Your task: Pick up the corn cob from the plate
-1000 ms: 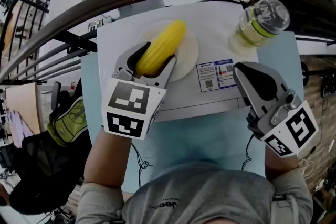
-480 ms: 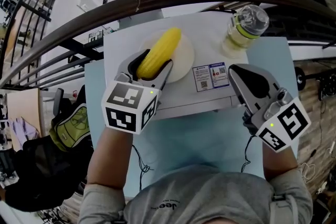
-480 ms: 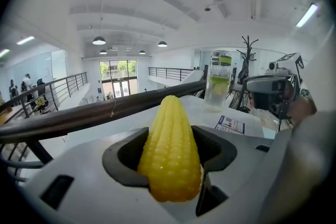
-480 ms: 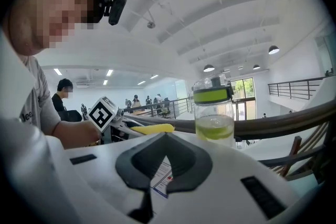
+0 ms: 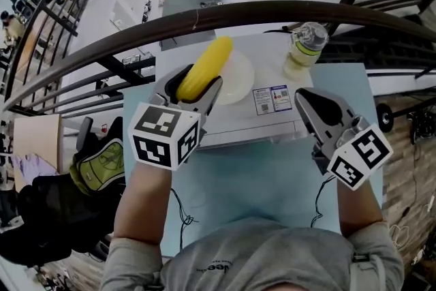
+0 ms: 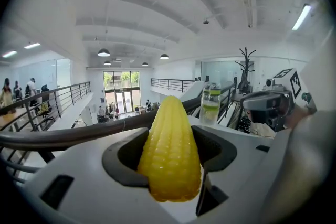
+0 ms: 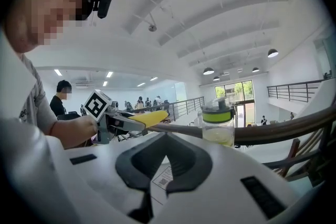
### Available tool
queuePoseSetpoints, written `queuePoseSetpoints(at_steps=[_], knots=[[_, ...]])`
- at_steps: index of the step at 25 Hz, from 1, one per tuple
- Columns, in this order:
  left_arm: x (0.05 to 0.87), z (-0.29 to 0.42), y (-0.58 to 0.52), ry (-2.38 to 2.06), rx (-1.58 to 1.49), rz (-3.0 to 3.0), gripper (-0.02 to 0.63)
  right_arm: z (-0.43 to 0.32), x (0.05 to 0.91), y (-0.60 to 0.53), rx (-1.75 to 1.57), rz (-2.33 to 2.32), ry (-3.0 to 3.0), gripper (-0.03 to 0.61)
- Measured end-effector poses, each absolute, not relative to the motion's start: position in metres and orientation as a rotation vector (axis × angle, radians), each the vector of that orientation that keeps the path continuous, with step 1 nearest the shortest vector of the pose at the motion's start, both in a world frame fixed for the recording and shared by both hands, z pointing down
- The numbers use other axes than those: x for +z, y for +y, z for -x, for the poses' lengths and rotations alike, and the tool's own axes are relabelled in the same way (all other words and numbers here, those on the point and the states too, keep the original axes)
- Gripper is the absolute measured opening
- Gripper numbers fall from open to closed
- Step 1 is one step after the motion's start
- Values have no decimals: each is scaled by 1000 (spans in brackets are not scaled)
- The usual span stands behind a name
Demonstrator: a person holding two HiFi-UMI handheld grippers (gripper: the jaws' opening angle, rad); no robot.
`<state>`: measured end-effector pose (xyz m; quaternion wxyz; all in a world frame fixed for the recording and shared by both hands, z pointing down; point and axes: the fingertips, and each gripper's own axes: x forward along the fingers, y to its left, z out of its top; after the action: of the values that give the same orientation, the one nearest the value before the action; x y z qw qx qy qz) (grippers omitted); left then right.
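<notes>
1. Change observed: over the last second the left gripper [image 5: 195, 84] rose and tilted, taking the corn cob [image 5: 204, 68] up with it. 1 second earlier the cob lay low across the plate [image 5: 240, 82]. It now stood clear above the plate's left edge, with its tip reaching past the plate's far rim.

2. Grip: in the left gripper view, both jaws were clamped on the thick end of the cob, 1 on each flank. About half the cob stuck out forward, unsupported. The jaw spacing had not altered during the lift.

3. Right gripper [image 5: 315, 108]: it had also lifted slightly. Its jaws were closed together with nothing between them, and it sat well to the right of the plate, taking no part in the lift.

4. Other items: the bottle [image 5: 304, 46] stood upright beyond the plate to its right. The label [image 5: 272, 99] lay flat just right of the plate. Neither had been disturbed.

5. Assessment: the plate appeared bare and the cob airborne, so the pick-up was judged essentially achieved. The remaining risk was the cob pivoting or slipping forward, since it was held at 1 end only.
</notes>
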<state>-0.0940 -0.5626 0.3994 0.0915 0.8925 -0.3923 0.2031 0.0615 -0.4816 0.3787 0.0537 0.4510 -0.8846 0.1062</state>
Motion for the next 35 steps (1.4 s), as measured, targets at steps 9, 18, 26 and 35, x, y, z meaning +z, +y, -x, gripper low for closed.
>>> queuePoseSetpoints(at_steps=[9, 18, 26, 35], knots=[[317, 122, -519, -1235, 487, -2707, 268, -45, 323, -439, 268, -1362, -2730, 15], [255, 161, -459, -1327, 361, -2733, 267, -26, 286, -397, 218, -1356, -2739, 15], [218, 201, -403, -1375, 277, -2752, 267, -1, 250, -351, 163, -1343, -2761, 15], [207, 257, -350, -1334, 252, -2802, 268, 40, 229, -300, 106, -1418, -2767, 15]])
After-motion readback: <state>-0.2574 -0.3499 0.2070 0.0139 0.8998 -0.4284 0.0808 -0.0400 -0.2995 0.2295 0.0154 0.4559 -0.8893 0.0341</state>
